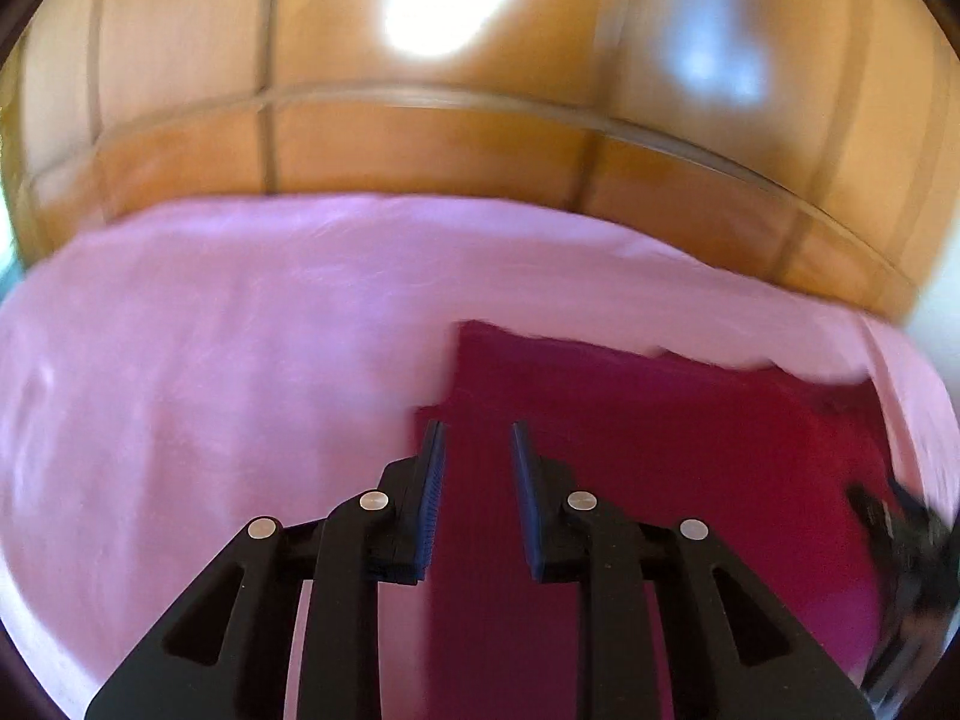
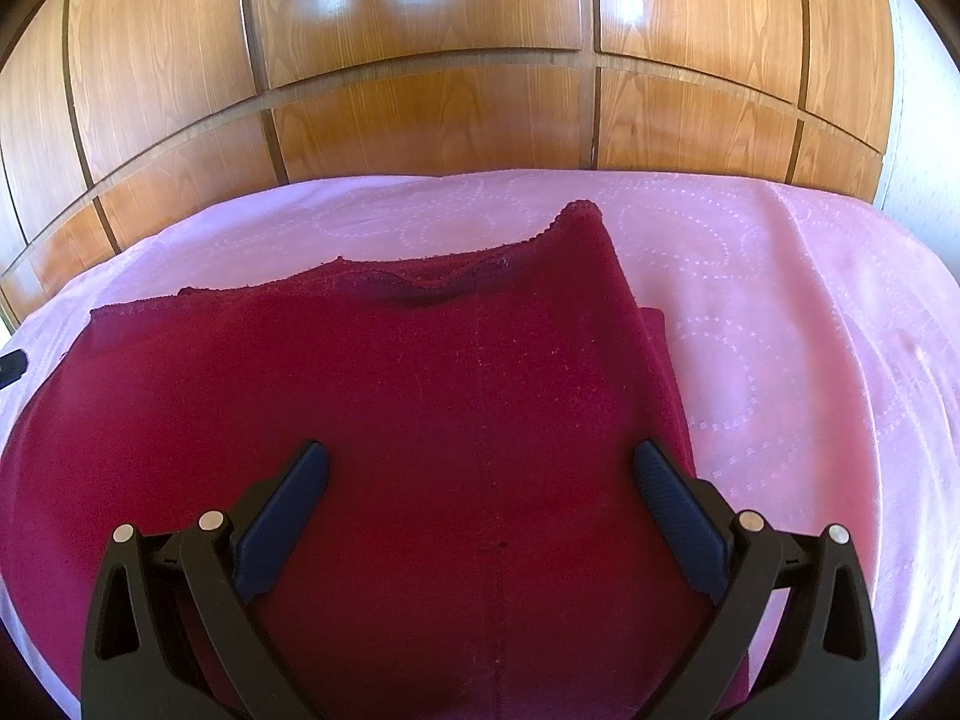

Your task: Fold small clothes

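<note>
one red garment (image 2: 420, 396) | one pink cloth (image 2: 780, 312) | two tools, both parted

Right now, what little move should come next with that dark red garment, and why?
Probably lower the right gripper onto the dark red garment's near edge and close. Its fingers are wide open and hold nothing, and the garment lies flat on the pink bedspread, ready for a fold.

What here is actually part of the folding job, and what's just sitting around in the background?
Part of the job:
- dark red garment, lying on the cover
- left gripper, open, over the garment's edge
- right gripper, open wide above the garment

Just there:
- pink bed cover, the surface beneath
- wooden wall panels behind
</note>
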A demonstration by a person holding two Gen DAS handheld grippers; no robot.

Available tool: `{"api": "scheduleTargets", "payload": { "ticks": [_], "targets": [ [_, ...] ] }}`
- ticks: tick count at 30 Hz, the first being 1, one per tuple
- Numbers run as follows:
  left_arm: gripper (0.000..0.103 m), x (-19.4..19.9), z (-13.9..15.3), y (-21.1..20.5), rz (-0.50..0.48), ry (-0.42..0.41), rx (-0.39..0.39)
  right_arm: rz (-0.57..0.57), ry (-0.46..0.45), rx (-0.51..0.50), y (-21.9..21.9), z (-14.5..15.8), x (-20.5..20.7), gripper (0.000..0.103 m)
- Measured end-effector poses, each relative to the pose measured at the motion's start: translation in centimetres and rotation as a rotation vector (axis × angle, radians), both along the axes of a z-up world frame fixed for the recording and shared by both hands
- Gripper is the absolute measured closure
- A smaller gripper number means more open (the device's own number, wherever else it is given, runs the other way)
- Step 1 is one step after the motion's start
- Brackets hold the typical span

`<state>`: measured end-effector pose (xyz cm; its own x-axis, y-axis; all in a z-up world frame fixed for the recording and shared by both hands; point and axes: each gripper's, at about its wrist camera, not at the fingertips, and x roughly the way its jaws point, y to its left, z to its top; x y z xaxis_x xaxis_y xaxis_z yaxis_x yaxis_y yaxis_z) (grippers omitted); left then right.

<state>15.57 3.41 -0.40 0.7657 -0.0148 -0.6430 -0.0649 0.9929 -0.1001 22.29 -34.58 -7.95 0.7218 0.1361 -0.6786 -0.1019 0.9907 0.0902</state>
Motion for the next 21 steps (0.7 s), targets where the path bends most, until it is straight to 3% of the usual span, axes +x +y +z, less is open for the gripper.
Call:
{"api": "scheduleTargets", "payload": {
  "ticks": [2,3,7,11,14,17,21],
  "targets": [
    [0.065,-0.6,-0.2,-2.2,-0.080,-0.012,0.044,0.016,0.048,-0.012,0.2,0.7,0.6,0.002],
    [0.063,-0.8,-0.5,-3.1,-0.117,-0.017,0.053,0.025,0.060,-0.012,0.3,1.2,0.9,0.002],
    [0.063,0.6,-2.1,-4.6,-0.148,0.042,0.066,0.101,0.050,-0.008,1.7,3.5,2.3,0.003],
    [0.060,2.4,-3.9,-3.6,-0.088,0.104,-0.015,0.204,0.144,-0.080,5.1,2.5,6.2,0.008],
    [0.056,3.3,-4.5,-2.9,-0.053,0.127,-0.067,0.150,0.195,-0.104,5.3,0.6,9.5,0.008],
    [0.056,2.9,-4.6,-3.4,-0.045,0.116,-0.031,0.069,0.218,-0.076,4.6,-0.4,12.1,0.005],
    [0.056,2.6,-4.7,-3.1,-0.035,0.106,-0.052,0.069,0.201,-0.076,4.8,-0.5,12.0,0.004]
  ]
}}
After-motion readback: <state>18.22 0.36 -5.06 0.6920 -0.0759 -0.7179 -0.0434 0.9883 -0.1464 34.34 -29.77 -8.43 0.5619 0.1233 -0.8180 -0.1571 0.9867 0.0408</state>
